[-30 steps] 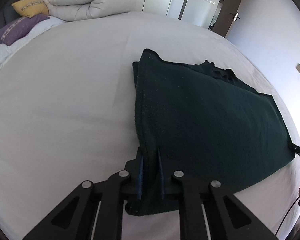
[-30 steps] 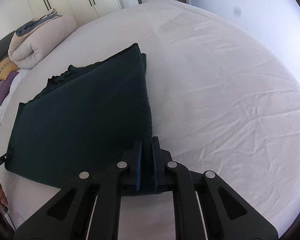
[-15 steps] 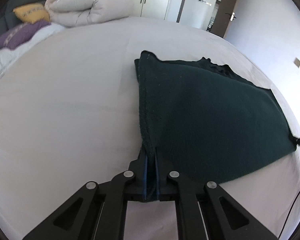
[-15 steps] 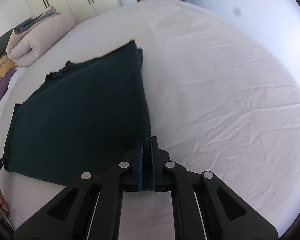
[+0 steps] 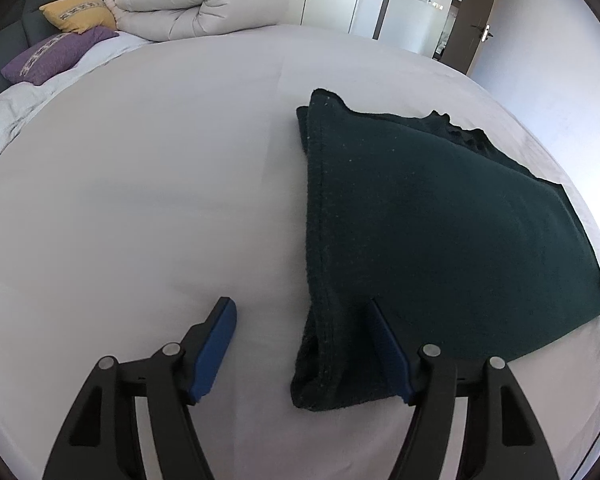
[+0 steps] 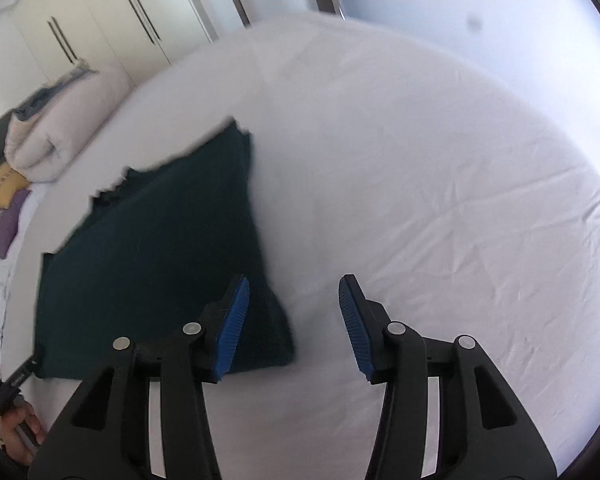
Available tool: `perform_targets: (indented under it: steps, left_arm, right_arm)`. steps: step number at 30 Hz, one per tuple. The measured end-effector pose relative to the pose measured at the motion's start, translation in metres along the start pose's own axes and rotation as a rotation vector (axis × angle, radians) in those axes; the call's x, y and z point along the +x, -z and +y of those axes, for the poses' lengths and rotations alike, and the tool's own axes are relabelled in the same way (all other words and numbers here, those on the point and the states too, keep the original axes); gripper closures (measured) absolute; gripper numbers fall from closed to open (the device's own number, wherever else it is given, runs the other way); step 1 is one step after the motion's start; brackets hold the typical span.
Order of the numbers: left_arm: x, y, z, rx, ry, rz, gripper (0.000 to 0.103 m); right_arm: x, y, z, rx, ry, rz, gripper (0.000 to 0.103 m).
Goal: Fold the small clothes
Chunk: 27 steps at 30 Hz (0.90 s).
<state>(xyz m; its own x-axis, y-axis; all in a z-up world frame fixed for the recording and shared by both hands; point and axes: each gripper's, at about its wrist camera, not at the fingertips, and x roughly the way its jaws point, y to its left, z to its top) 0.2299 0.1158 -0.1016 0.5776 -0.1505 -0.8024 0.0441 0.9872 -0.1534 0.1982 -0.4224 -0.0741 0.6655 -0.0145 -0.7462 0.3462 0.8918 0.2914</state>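
A dark green folded garment (image 5: 440, 220) lies flat on the white bed sheet (image 5: 140, 200). My left gripper (image 5: 300, 308) is open and its jaws are still opening. The garment's near left corner lies loose between the blue pads, close to the right pad and not pressed. In the right wrist view the same garment (image 6: 160, 248) spreads to the left. My right gripper (image 6: 294, 280) is also open with its jaws opening. The garment's near right corner sits beside its left pad (image 6: 232, 328), and bare sheet fills the rest of the gap.
A rolled duvet (image 5: 196, 4), a yellow pillow (image 5: 80, 12) and a purple pillow (image 5: 56, 54) lie at the bed's far left. Wardrobe doors (image 6: 80, 20) and a room door (image 5: 484, 12) stand behind. A person's hand (image 6: 20, 436) shows at the lower left.
Both grippers were shut on the garment's near corners and have now opened. The corners have dropped onto the sheet. The right gripper has shifted a little to the right of the garment.
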Motion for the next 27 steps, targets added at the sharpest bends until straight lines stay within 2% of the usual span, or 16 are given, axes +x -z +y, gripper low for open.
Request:
perform_targets:
  steps: [4,8,11,13,15,16,17,20,22,25,27]
  left_arm:
    - [0.002,0.0,-0.001,0.005,-0.007,-0.004,0.032]
    - [0.004,0.0,-0.004,0.015,-0.021,-0.008,0.03]
    - [0.005,0.001,-0.005,0.018,-0.023,-0.011,0.029]
    - [0.006,0.001,-0.006,0.022,-0.026,-0.012,0.028]
    - [0.006,0.002,-0.007,0.03,-0.031,-0.014,0.028]
    - [0.006,0.002,-0.007,0.031,-0.031,-0.015,0.028]
    - [0.005,0.002,-0.006,0.031,-0.03,-0.015,0.028]
    - [0.001,0.001,-0.004,0.022,-0.032,-0.016,0.028]
    - [-0.008,-0.001,-0.001,0.0,-0.066,-0.032,0.03]
    - [-0.032,-0.007,-0.006,0.001,-0.127,-0.109,0.035]
    - [-0.049,-0.013,-0.019,0.021,-0.134,-0.171,0.035]
  right_arm:
    - [-0.008,-0.005,0.044,-0.066,-0.156,-0.003,0.057]
    - [0.013,0.003,0.106,-0.137,-0.34,0.084,0.058]
    - [0.042,0.018,0.146,-0.13,-0.509,0.199,0.058]
    - [0.064,0.03,0.164,-0.132,-0.546,0.257,0.058]
    - [0.088,0.043,0.171,-0.111,-0.537,0.321,0.058]
    - [0.099,0.048,0.166,-0.08,-0.529,0.338,0.063]
    - [0.103,0.049,0.159,-0.055,-0.535,0.332,0.074]
    - [0.103,0.049,0.125,0.071,-0.579,0.314,0.076]
    - [0.095,0.044,0.097,0.11,-0.554,0.269,0.078]
    - [0.084,0.034,0.047,0.173,-0.504,0.198,0.084]
    - [0.077,0.027,0.012,0.246,-0.484,0.158,0.085]
